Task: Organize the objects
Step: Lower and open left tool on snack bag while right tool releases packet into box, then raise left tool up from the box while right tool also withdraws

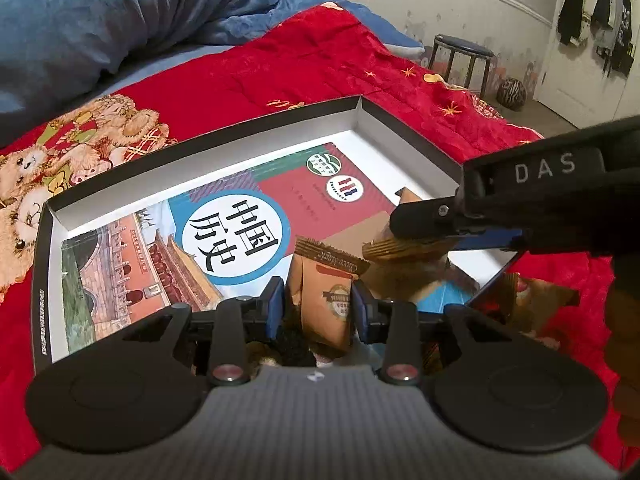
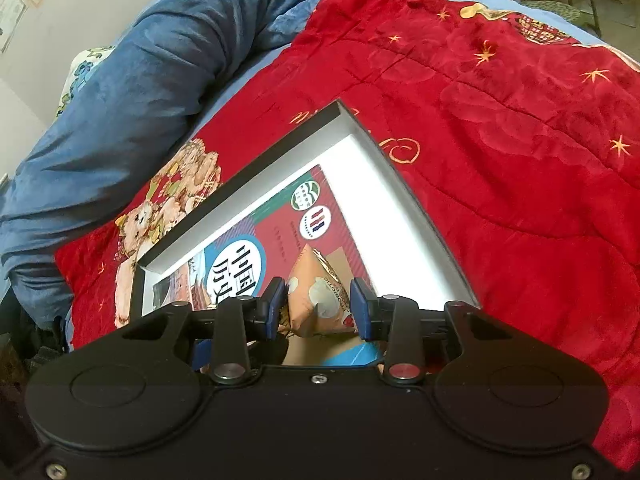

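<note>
Red quilt (image 1: 304, 60) under shallow box (image 1: 404, 128), book (image 1: 224, 240) inside. Left gripper (image 1: 320, 304) clamped on snack packet (image 1: 326, 300); right gripper (image 2: 320, 304) clamped on another packet (image 2: 320, 296), both just above box

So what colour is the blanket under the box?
Bright red blanket with little gold stars and teddy bears. The right wrist view shows it best, under the box.

My left gripper (image 1: 318, 306) points down at a slant, and its two blue pads (image 1: 275, 304) squeeze a brown snack packet (image 1: 328, 304) from both sides. My right gripper (image 2: 319, 304) slants down too, and its pads (image 2: 362, 308) pinch an orange snack bag (image 2: 320, 300). Seen from my left side, my right gripper (image 1: 472, 216) reaches in near the box's right edge
</note>
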{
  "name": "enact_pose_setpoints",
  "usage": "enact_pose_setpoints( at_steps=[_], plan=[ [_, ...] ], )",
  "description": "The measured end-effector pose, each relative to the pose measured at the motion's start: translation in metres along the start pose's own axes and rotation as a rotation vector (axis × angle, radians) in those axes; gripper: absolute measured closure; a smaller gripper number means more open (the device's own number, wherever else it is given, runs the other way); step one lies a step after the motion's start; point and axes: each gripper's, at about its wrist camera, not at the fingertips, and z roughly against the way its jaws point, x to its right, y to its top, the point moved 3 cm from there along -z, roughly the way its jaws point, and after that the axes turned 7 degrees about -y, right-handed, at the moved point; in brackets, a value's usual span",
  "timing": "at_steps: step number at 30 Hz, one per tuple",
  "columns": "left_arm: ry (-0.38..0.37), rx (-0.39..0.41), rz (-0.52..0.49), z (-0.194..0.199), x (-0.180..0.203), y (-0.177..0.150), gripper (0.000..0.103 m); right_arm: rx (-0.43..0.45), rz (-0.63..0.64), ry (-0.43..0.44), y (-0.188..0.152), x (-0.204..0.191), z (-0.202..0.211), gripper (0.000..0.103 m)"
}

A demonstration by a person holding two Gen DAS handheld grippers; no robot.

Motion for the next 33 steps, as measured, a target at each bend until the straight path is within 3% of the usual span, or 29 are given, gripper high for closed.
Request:
enact_pose_setpoints(
  at_steps=[14,24,30,33],
  plan=[
    [-0.004,-0.002,0.011,0.001,-0.002,-0.001,0.061,-0.007,0.05,-0.002,-0.008,-0.01,0.0,0.068],
    [0.005,0.024,0.004,0.0,-0.002,-0.001,0.055,0.004,0.078,-0.019,-0.009,-0.013,-0.001,0.068],
    [0.019,0.087,-0.029,0.009,-0.005,0.004,0.037,0.012,0.091,-0.019,-0.008,-0.015,-0.003,0.064],
    [0.01,0.116,-0.039,0.017,-0.006,0.006,0.034,0.019,0.104,-0.019,-0.01,-0.017,-0.002,0.062]
  ],
)
